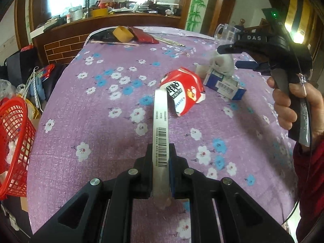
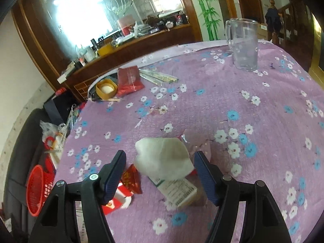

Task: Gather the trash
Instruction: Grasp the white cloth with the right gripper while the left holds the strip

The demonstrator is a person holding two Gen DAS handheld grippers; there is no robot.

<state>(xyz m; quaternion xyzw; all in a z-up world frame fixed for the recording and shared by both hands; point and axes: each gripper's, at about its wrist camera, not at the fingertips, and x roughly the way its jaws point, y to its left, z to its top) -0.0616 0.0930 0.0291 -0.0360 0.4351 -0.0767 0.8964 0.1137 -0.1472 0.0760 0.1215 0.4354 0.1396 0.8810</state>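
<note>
My left gripper (image 1: 161, 151) is shut on a flat white box with a barcode (image 1: 161, 129), held edge-up above the purple flowered tablecloth (image 1: 97, 121). Beyond it lies a crumpled red carton (image 1: 183, 90), a blue and white box (image 1: 224, 85) and a crumpled white tissue (image 1: 220, 62). My right gripper (image 1: 237, 57) hovers open over the tissue. In the right wrist view the right gripper (image 2: 160, 163) stands open around the tissue (image 2: 164, 159), which rests on the white box (image 2: 178, 192), with the red carton (image 2: 129, 182) at the left.
A red mesh basket (image 1: 14, 143) holding white trash stands off the table's left edge; it also shows in the right wrist view (image 2: 38, 190). A glass pitcher (image 2: 243, 44), a yellow container (image 2: 106, 90), a red packet (image 2: 129, 79) and wrapped chopsticks (image 2: 160, 77) sit at the far side.
</note>
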